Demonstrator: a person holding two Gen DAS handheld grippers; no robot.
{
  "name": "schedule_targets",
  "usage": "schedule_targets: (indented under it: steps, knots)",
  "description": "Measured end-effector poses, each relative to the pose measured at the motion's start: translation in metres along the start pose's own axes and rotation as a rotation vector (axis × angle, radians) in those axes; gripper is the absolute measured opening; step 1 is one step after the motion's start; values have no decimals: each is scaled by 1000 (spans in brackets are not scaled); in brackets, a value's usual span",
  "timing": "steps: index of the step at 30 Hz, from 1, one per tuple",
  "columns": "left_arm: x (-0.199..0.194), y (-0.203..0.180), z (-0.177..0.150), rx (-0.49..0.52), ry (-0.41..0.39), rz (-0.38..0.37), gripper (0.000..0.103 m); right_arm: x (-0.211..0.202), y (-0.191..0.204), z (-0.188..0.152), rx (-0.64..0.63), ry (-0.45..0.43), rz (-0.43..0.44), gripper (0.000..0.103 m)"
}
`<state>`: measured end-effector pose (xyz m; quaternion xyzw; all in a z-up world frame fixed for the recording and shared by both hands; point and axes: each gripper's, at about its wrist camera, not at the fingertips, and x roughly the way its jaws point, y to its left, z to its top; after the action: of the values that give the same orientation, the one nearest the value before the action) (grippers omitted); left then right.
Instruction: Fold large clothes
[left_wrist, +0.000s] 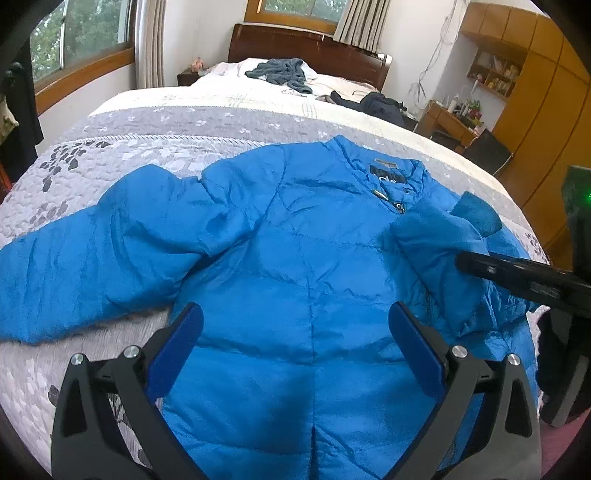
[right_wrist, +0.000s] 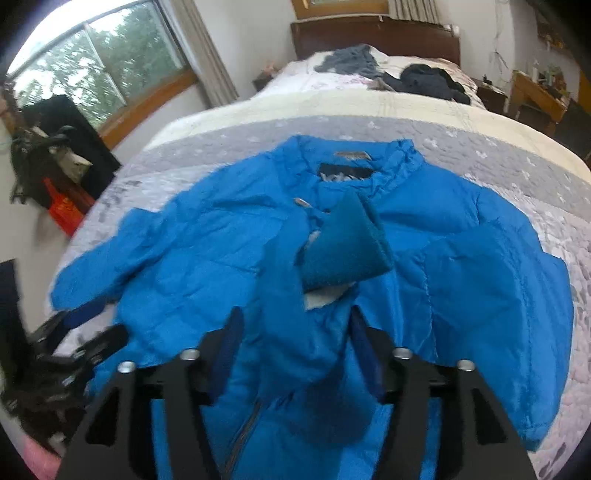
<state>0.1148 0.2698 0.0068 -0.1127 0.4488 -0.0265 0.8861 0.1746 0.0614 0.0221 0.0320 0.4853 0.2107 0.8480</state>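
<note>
on the bed (left_wrist: 155, 122), blue jacket's (left_wrist: 295, 258) black neck label (left_wrist: 388, 176) unreadable.

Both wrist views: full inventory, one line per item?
jacket: 1, bright blue, flat on bed, near end
right sleeve: 1, blue, teal cuff, folded over jacket front
bedspread: 1, grey and cream, covers bed
grey garment: 1, near headboard
dark garment: 1, far right of bed
headboard: 1, dark wood
desk: 1, wooden, right of bed
left hand-held gripper: open, above jacket hem
right hand-held gripper: jaws around the sleeve
</note>
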Motion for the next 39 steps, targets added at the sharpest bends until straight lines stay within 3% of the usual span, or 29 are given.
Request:
schedule_targets:
  steps: [4, 9, 13, 16, 18, 21, 22, 23, 27, 30, 33, 36, 39]
  knots:
    - [4, -7, 4, -13, 27, -39, 99, -33, -5, -3, 1, -38, 53, 61]
    - [11, -39, 8, 9, 74, -94, 99, -77, -65, -7, 128, -129, -97, 62]
    - [28, -88, 14, 71, 135, -153, 99, -91, -126, -22, 263, -183, -238, 62]
    - [54, -116, 18, 73, 197, -142, 99, -92, -161, -35, 348, -207, -222, 62]
    - [71, -134, 20, 94, 208, -94, 99, -91, -173, -36, 369, -194, -200, 62]
    - [87, -153, 22, 129, 192, -25, 88, -89, -181, -34, 362, -201, -221, 62]
    - [91, -155, 23, 129, 197, -22, 73, -87, -185, -36, 373, -197, -213, 62]
    - [96, -155, 24, 119, 208, -33, 61, -84, -188, -36, 382, -188, -198, 62]
    - [101, -139, 29, 56, 206, -55, 42, -60, -191, -37, 406, -126, -65, 58]
    - [87, -122, 34, 26, 170, -79, 32, -57, -182, -36, 381, -123, -42, 56]
    - [70, -96, 37, 5, 133, -82, 31, -58, -173, -35, 357, -127, 17, 56]
    - [70, -69, 37, -22, 132, -72, 33, -44, -169, -35, 356, -83, 17, 54]
    - [81, -48, 34, -73, 178, -106, 48, -20, -169, -38, 356, -31, -12, 54]
